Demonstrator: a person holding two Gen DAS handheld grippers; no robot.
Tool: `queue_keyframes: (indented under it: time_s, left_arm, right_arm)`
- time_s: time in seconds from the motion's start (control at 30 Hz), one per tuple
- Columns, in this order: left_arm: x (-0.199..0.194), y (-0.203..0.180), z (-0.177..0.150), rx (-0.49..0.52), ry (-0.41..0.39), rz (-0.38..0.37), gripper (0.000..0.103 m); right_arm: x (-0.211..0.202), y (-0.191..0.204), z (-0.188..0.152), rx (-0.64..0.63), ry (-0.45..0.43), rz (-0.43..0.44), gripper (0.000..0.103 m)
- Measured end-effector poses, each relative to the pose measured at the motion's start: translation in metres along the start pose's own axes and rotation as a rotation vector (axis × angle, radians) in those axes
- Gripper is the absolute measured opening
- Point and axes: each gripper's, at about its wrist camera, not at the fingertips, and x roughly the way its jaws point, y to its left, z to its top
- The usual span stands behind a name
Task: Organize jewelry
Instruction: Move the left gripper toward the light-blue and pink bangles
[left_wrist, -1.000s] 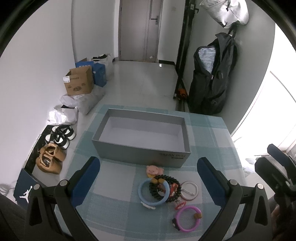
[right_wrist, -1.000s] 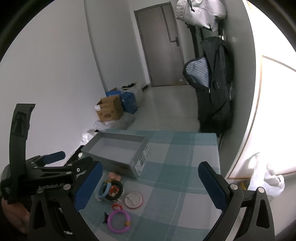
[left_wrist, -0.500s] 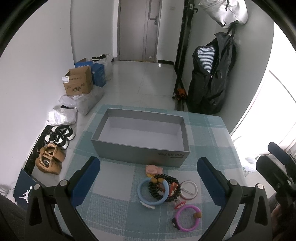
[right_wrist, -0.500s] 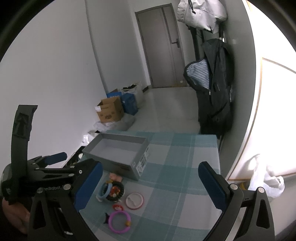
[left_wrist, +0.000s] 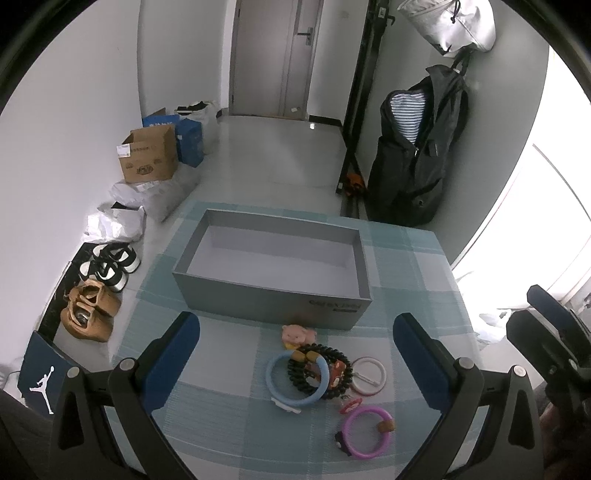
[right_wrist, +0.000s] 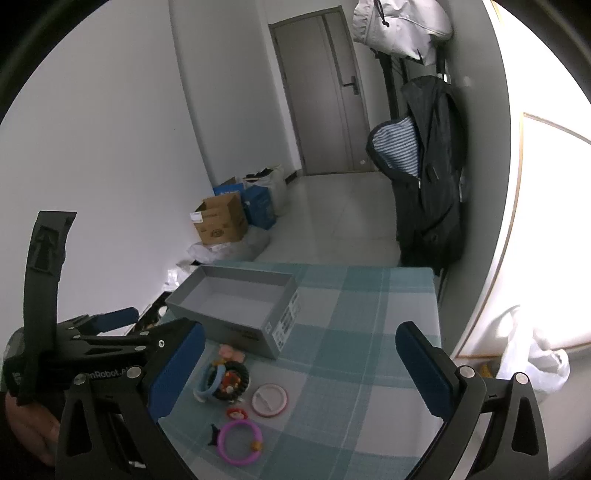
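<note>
We see shoes (left_wrist: 96, 286) only from left gripper (left_wrist: 296, 349); right gripper (right_wrist: 300, 356) shows white bag (right_wrist: 532, 369). Both jaws apart, empty.

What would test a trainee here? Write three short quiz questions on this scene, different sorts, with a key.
1. True or false: the grey box already holds jewelry.
2. Which ring lies nearest the left gripper? A) blue ring B) white ring C) pink ring
3. Fill in: the black bead bracelet overlaps the ____ ring.

Key: 1 false, the box is empty. 2 C. 3 blue.
</note>
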Motion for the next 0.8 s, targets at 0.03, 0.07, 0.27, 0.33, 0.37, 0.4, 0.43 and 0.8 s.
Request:
queue_keyframes:
  time_s: [0.03,0.07,0.27,0.33,0.37,0.4,0.43,0.8]
  left_arm:
    - [0.0,0.0,0.0,-0.001,0.002,-0.002,0.102]
    - [0.001,0.0,0.0,-0.001,0.002,-0.004,0.102]
    - [0.002,0.002,0.0,-0.013,0.012,-0.013,0.102]
    - [0.002,0.002,0.0,-0.016,0.017,-0.018,0.102]
    - [0.003,0.003,-0.001,-0.016,0.019,-0.021,0.102]
    - [0.003,0.003,-0.001,-0.017,0.022,-0.025,0.102]
    - [0.004,0.003,-0.001,-0.017,0.025,-0.029,0.102]
    - [0.019,0.011,-0.011,-0.046,0.129,-0.109,0.102]
  right_arm:
    - [0.0,0.0,0.0,0.0,0.0,0.0,0.103]
    - [0.0,0.0,0.0,0.0,0.0,-0.002,0.103]
    - [-0.003,-0.003,-0.001,0.014,0.0,-0.001,0.103]
    - [-0.003,-0.004,-0.001,0.021,-0.004,0.001,0.103]
    - [-0.003,-0.005,0.0,0.023,-0.006,0.0,0.103]
    - [-0.002,-0.005,0.0,0.023,-0.006,-0.001,0.103]
    - [-0.002,-0.005,0.0,0.023,-0.006,0.0,0.103]
    - [0.002,-0.007,0.001,0.039,0.005,0.003,0.103]
